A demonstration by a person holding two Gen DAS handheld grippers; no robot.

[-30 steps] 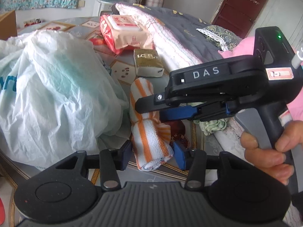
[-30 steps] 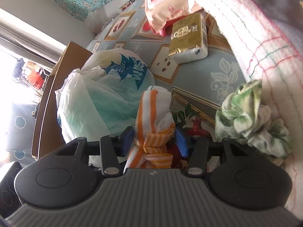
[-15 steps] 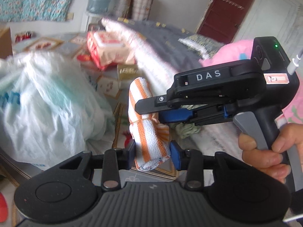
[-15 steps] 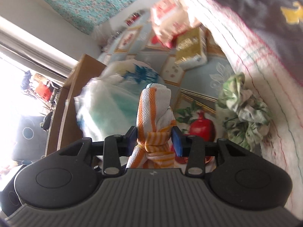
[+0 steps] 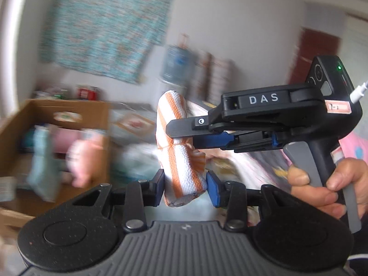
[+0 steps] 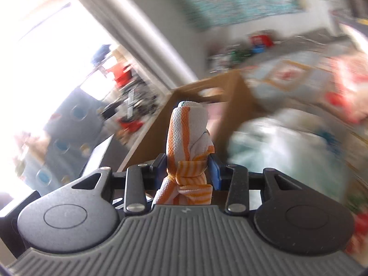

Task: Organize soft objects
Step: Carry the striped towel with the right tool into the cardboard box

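Left wrist view, far left: brown cardboard box (image 5: 69,108), open on top, heavily blurred, with pink and teal soft shapes inside, too smeared to name. Above it on the wall, a turquoise patterned wall cloth (image 5: 103,30). Just right of the box, low down, a pale crumpled plastic bag (image 5: 138,161), also blurred.

Centre: orange-and-white striped towel roll (image 5: 177,161), tied round its middle with a band of the same cloth, held up in the air and nearly upright, top leaning slightly left, well above the blurred surface behind. Around its lower end, the black left gripper (image 5: 185,184) with blue pads, one pad pressed against each side of the roll, so closed on it.

Right of centre: black right gripper (image 5: 181,135) marked "DAS", reaching in from the right and pinching the towel roll at the tied band, jaws closed on the cloth. Far right: the right hand (image 5: 322,184) wrapped round the grey handle and trigger.

Right wrist view, left: bright window glare and blurred clutter. Centre: the cardboard box (image 6: 237,96) behind, and before it the towel roll (image 6: 186,133) standing up between the blue pads of the right gripper (image 6: 187,163), clamped at the knotted band. Right: the plastic bag (image 6: 287,149), beside the box, on a patterned surface.
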